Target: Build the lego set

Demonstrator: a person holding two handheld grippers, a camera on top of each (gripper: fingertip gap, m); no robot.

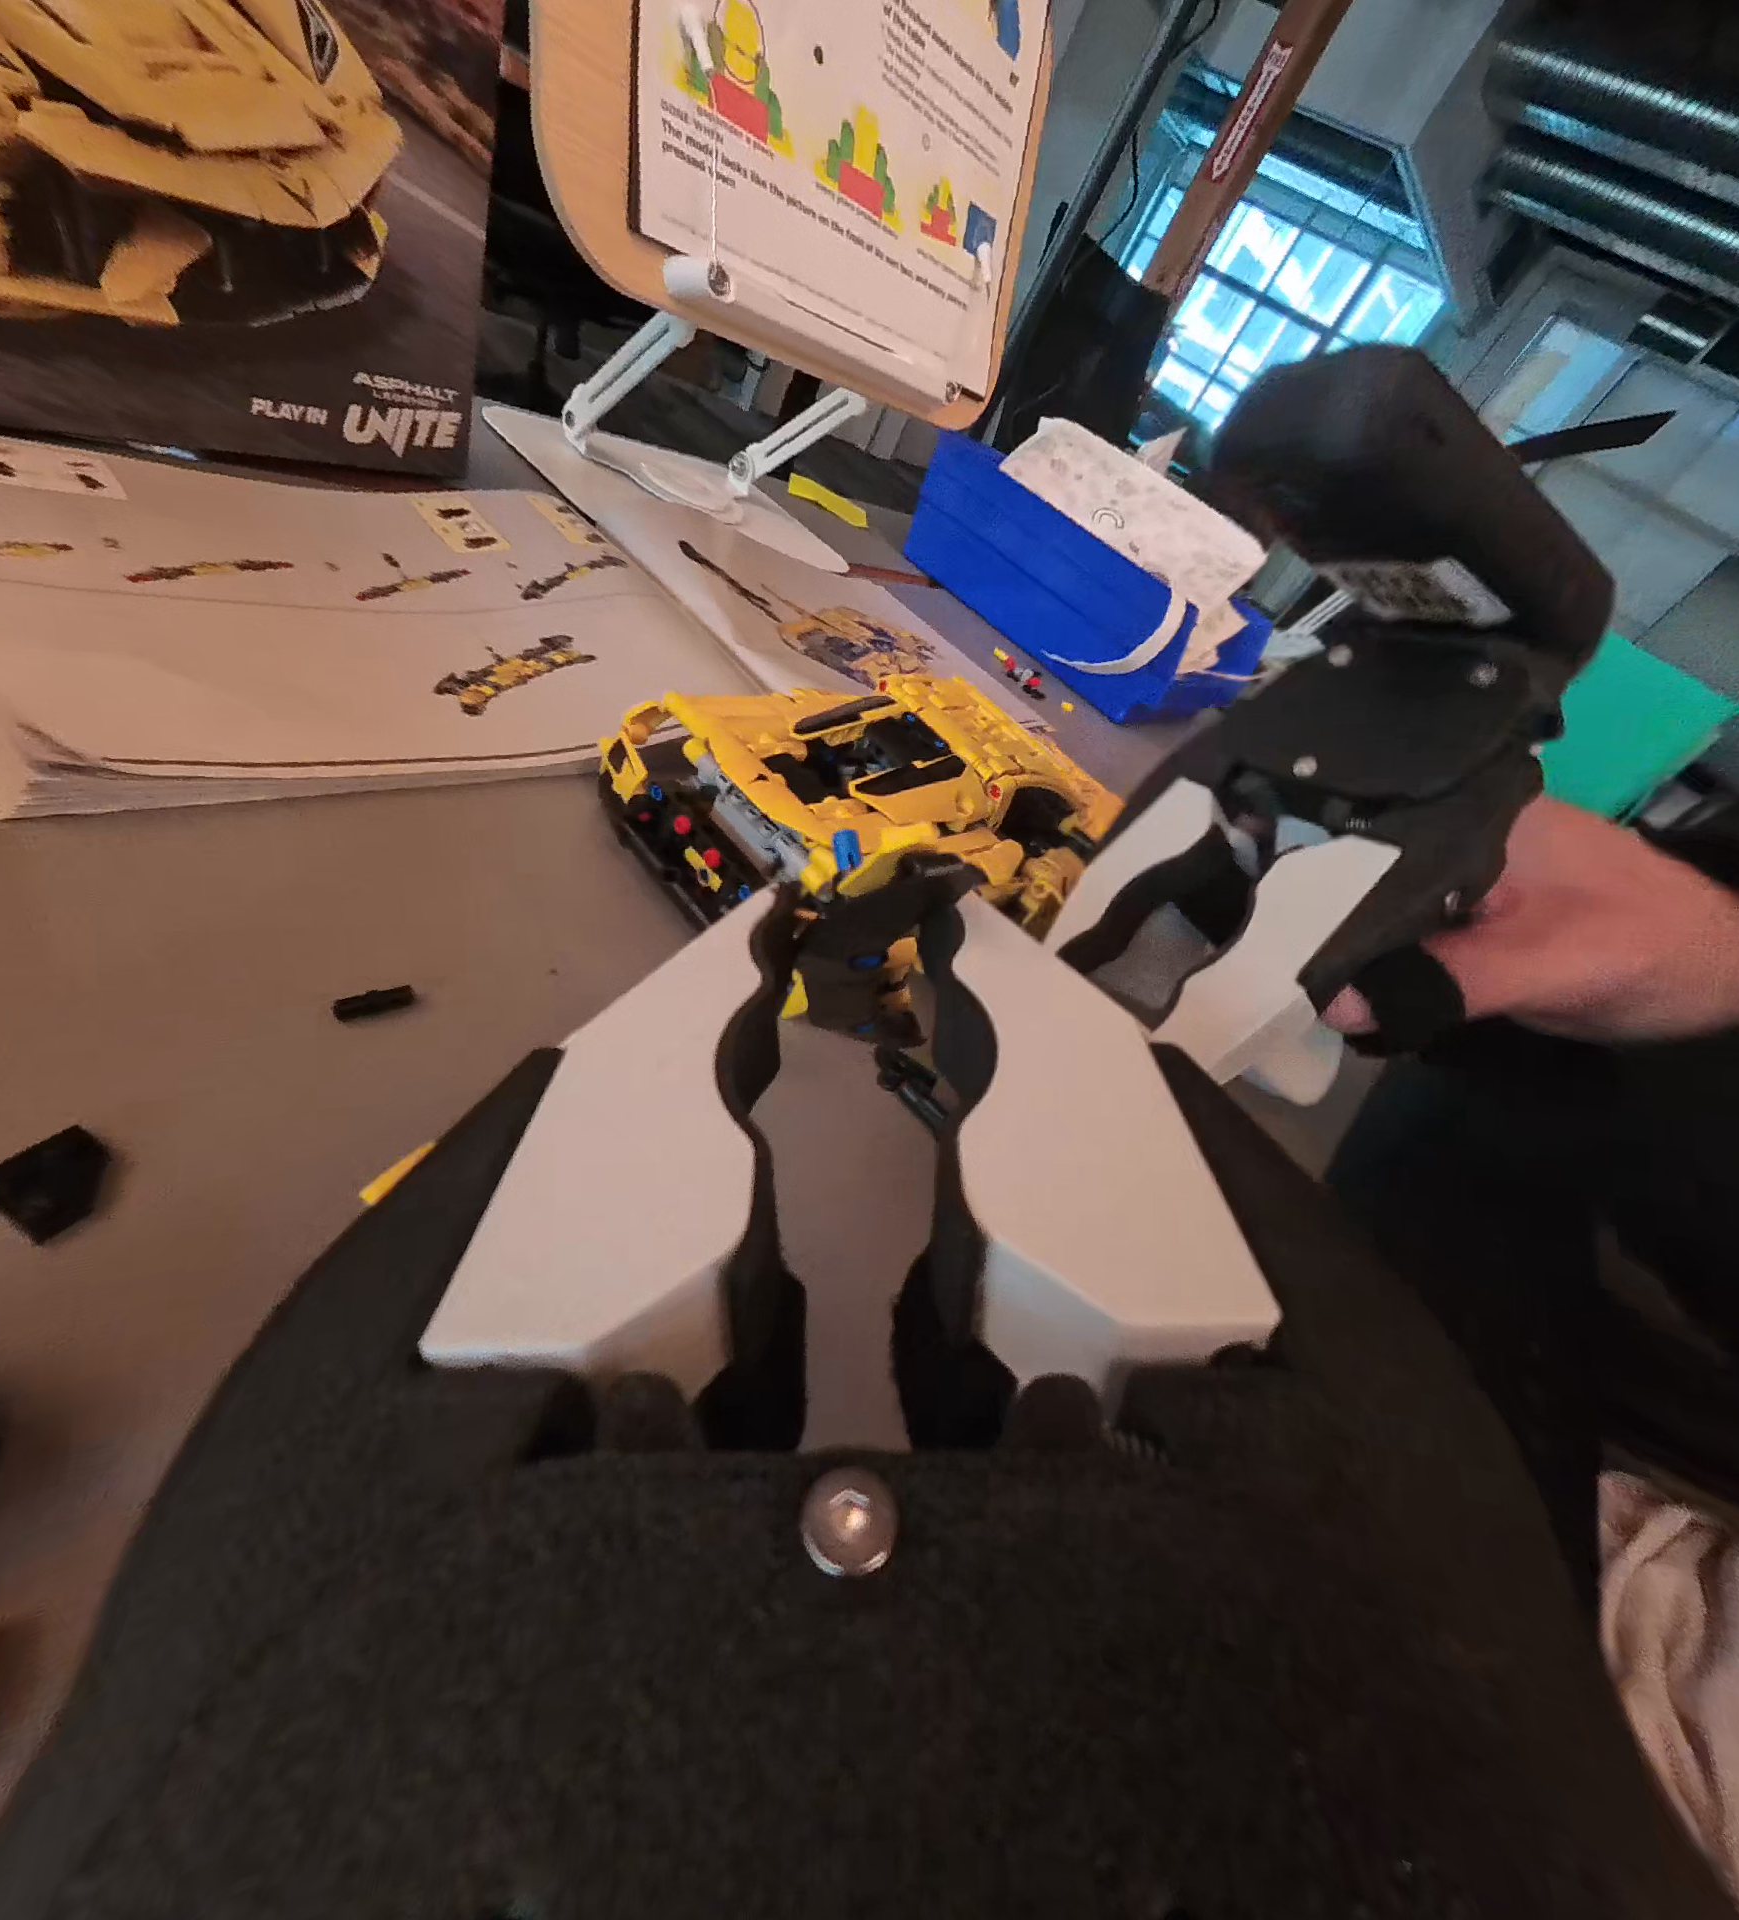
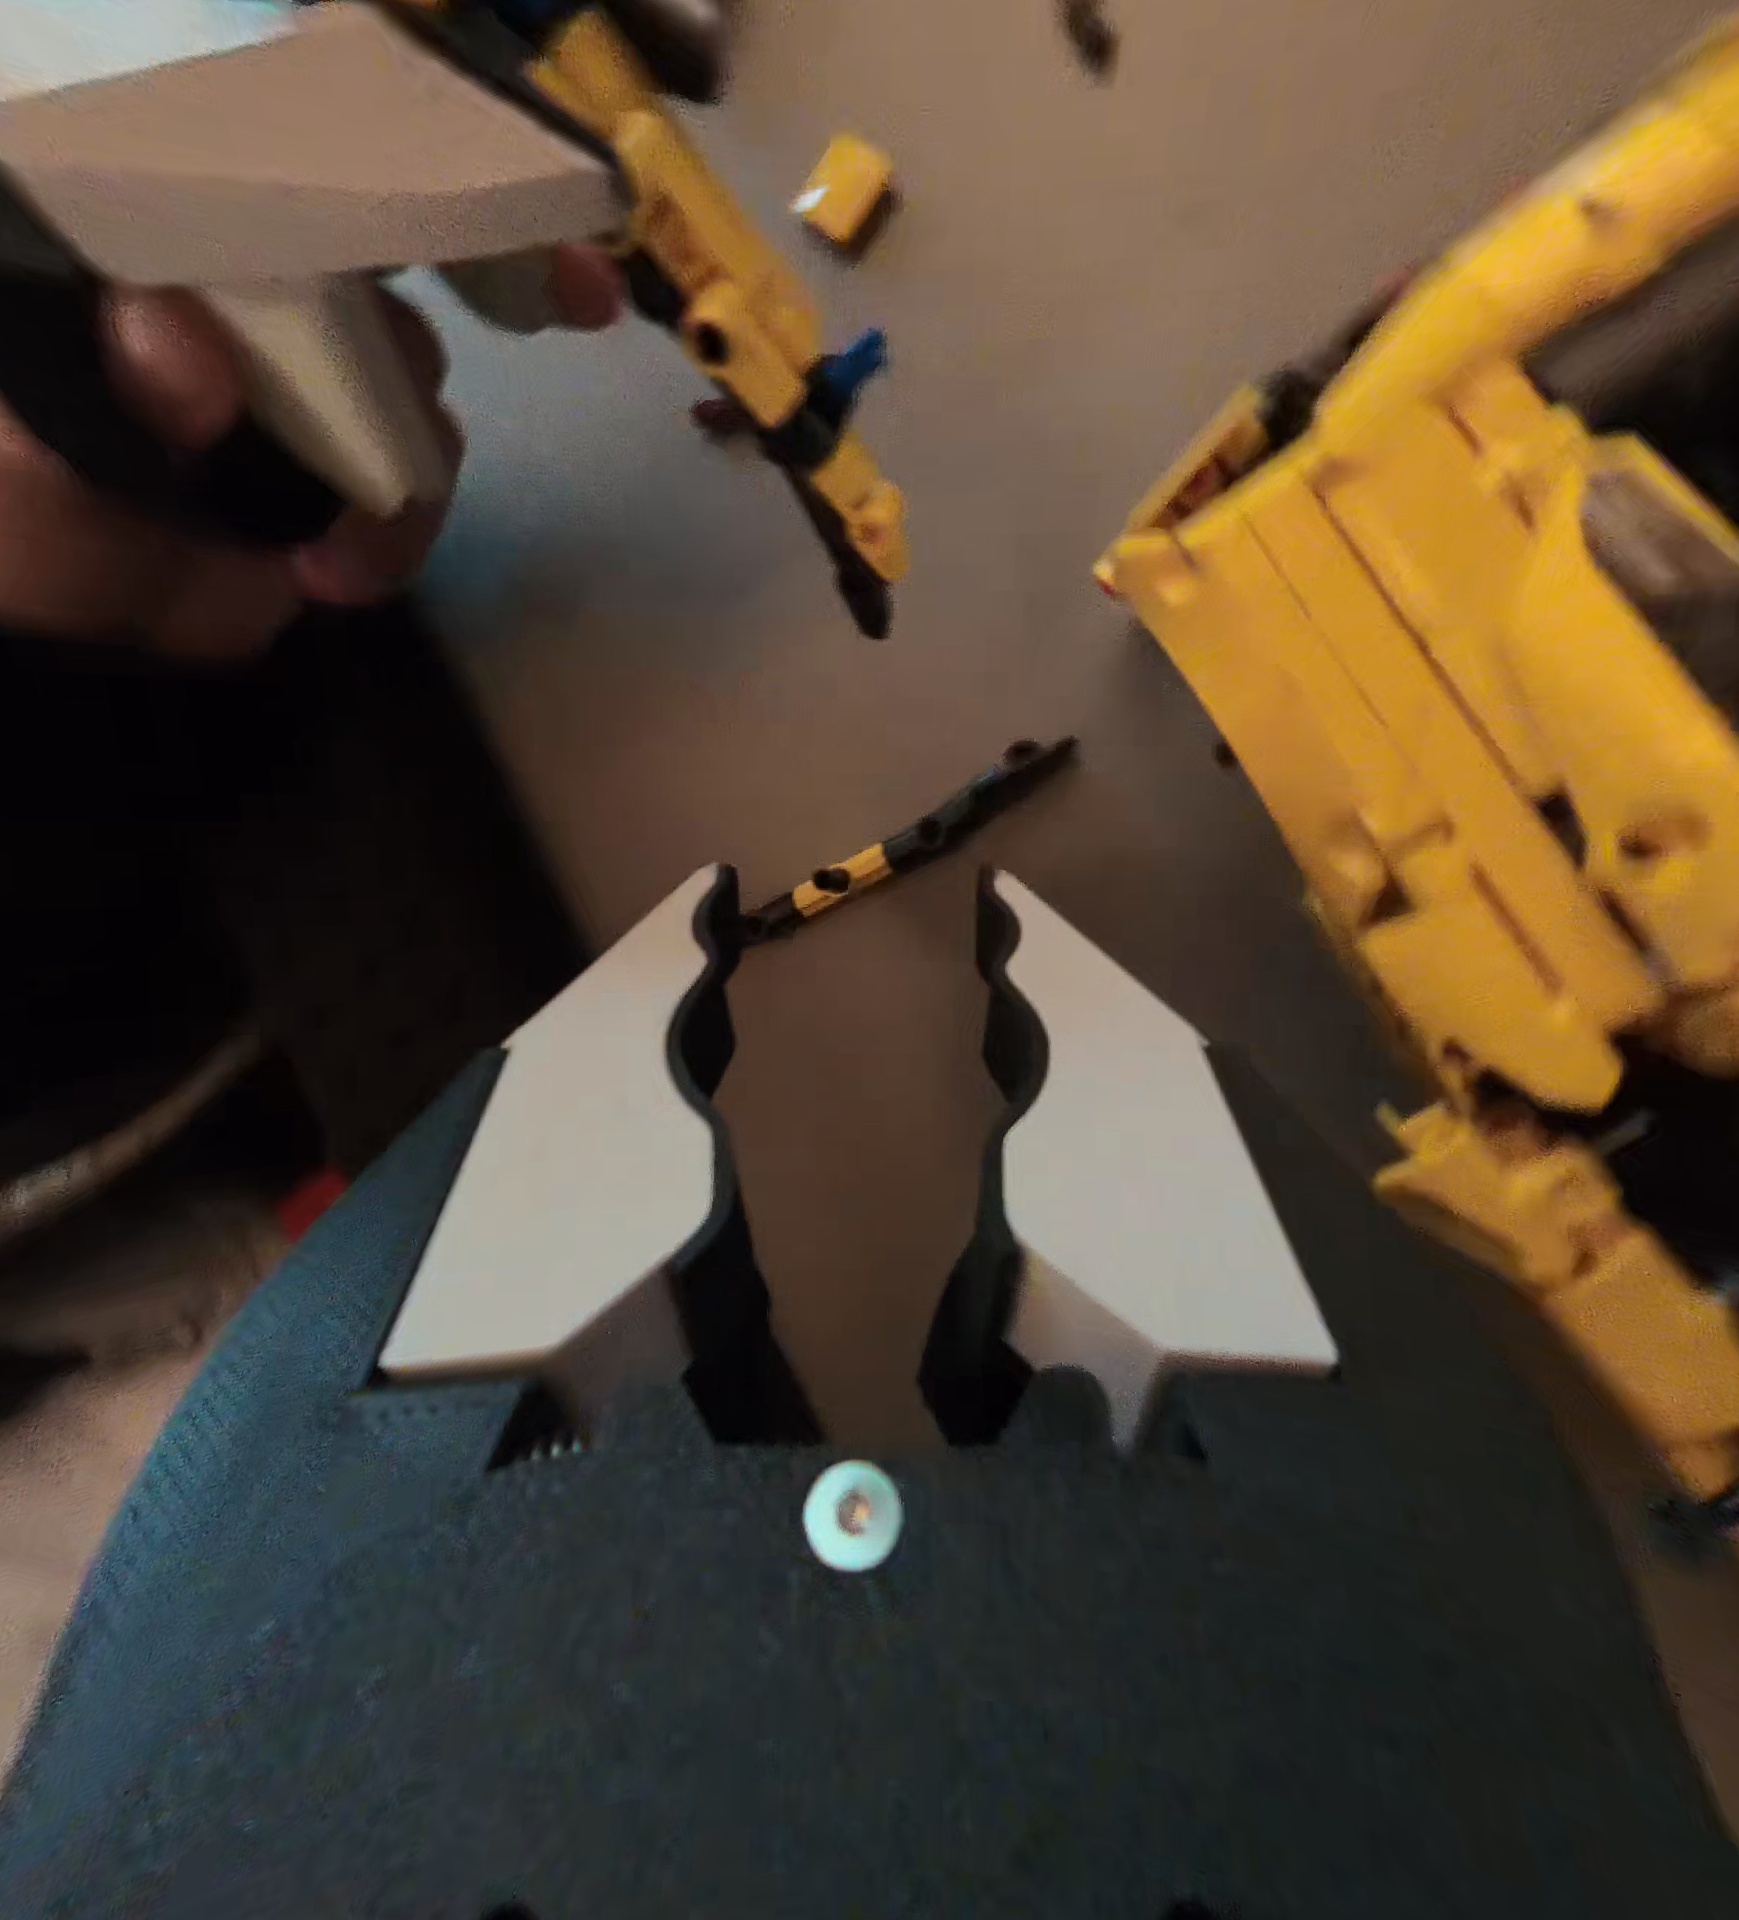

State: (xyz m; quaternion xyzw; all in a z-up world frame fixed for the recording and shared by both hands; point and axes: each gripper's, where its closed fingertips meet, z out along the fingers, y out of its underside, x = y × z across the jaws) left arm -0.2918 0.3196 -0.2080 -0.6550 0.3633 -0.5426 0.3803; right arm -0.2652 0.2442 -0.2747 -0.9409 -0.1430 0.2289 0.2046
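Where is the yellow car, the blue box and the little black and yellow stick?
yellow lego car (image 1: 844, 769): left wrist view, on its roof.
blue bin (image 1: 1031, 582): left wrist view, on its front wall.
black and yellow beam (image 2: 906, 842): right wrist view, on its black middle.

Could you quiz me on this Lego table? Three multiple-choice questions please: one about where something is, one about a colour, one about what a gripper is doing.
1. Where does the open instruction booklet lie?
A. left of the car model
B. in the blue bin
C. on the floor

2. What is the main colour of the car model?
A. red
B. yellow
C. white

3. What is the left gripper doing?
A. hanging open and empty
B. gripping a yellow and black sub-assembly
C. holding the booklet

Answers: 1 A, it lies flat on the table left of the car. 2 B, its body panels are yellow. 3 B, the piece sits between its fingertips.
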